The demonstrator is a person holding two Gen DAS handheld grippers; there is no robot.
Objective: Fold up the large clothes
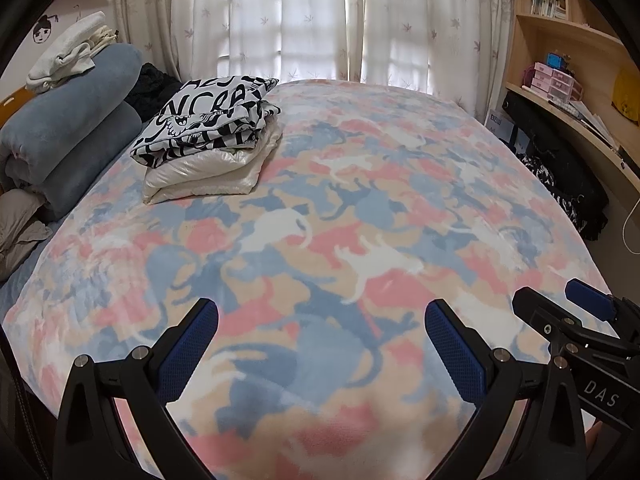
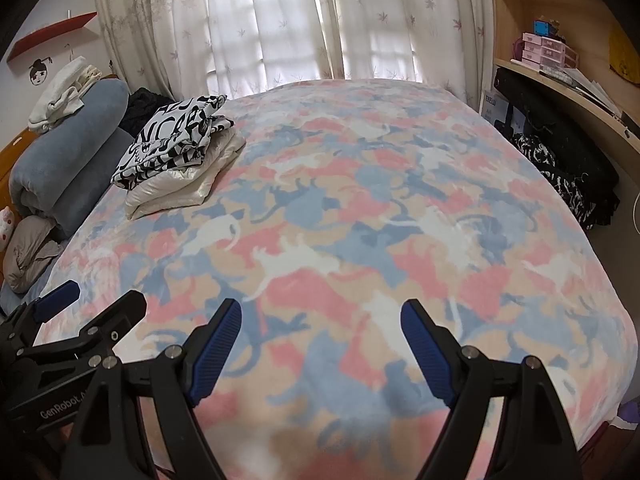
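A folded black-and-white printed garment (image 1: 208,120) (image 2: 176,138) lies on top of a folded shiny cream garment (image 1: 208,174) (image 2: 180,190) at the bed's far left. My left gripper (image 1: 322,316) hovers open over the cat-print blanket (image 1: 360,220) with nothing between its blue pads. Beside it, my right gripper (image 2: 322,316) is open too, over the same blanket (image 2: 380,200), empty. Each gripper shows in the other's view: the right gripper (image 1: 560,300) at the lower right, the left gripper (image 2: 100,300) at the lower left. A dark heap of clothes (image 1: 568,188) (image 2: 564,176) lies off the bed's right side.
A rolled blue-grey duvet (image 1: 68,140) with white clothes (image 1: 68,56) on it sits against the headboard at left. Curtains (image 1: 320,20) hang behind the bed. A wooden desk and shelves (image 1: 572,80) with pink drawers (image 1: 554,80) line the right wall.
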